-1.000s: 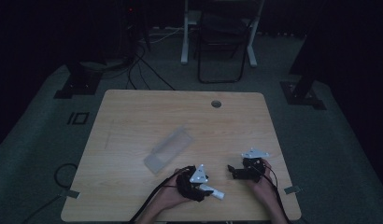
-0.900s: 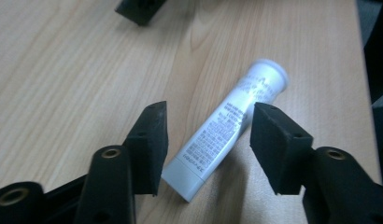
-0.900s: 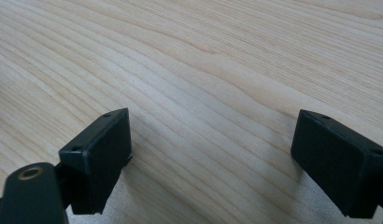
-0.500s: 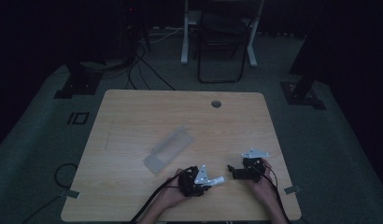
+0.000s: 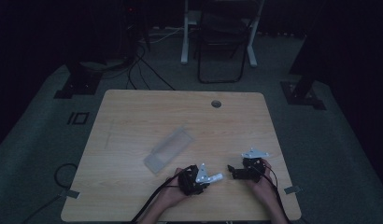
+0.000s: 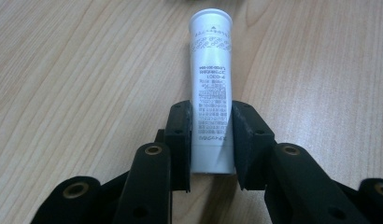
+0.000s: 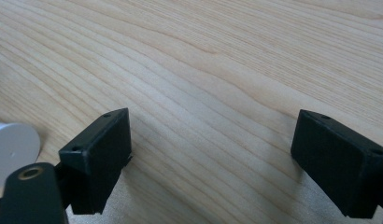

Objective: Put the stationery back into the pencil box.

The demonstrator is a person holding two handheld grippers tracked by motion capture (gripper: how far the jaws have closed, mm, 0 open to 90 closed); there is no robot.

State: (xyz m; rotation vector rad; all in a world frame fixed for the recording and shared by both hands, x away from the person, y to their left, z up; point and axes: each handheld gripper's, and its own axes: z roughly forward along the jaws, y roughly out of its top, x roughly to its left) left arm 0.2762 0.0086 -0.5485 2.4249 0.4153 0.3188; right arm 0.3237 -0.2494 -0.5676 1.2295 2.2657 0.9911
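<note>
In the high view, the left gripper (image 5: 216, 177) holds a white tube (image 5: 215, 177) pointing toward the right gripper (image 5: 230, 170), near the wooden table (image 5: 133, 116)'s front edge; a clear plastic sleeve (image 5: 169, 149) lies beyond the left gripper.

In the left gripper view, the jaws clamp the tube (image 6: 211, 88), which juts forward.

In the right gripper view, the jaws stand wide apart with bare wood between them.

Dim room, grey carpet (image 5: 35, 126) (cables trailing), wooden table (image 5: 133, 112), dark chair (image 5: 222, 46)
</note>
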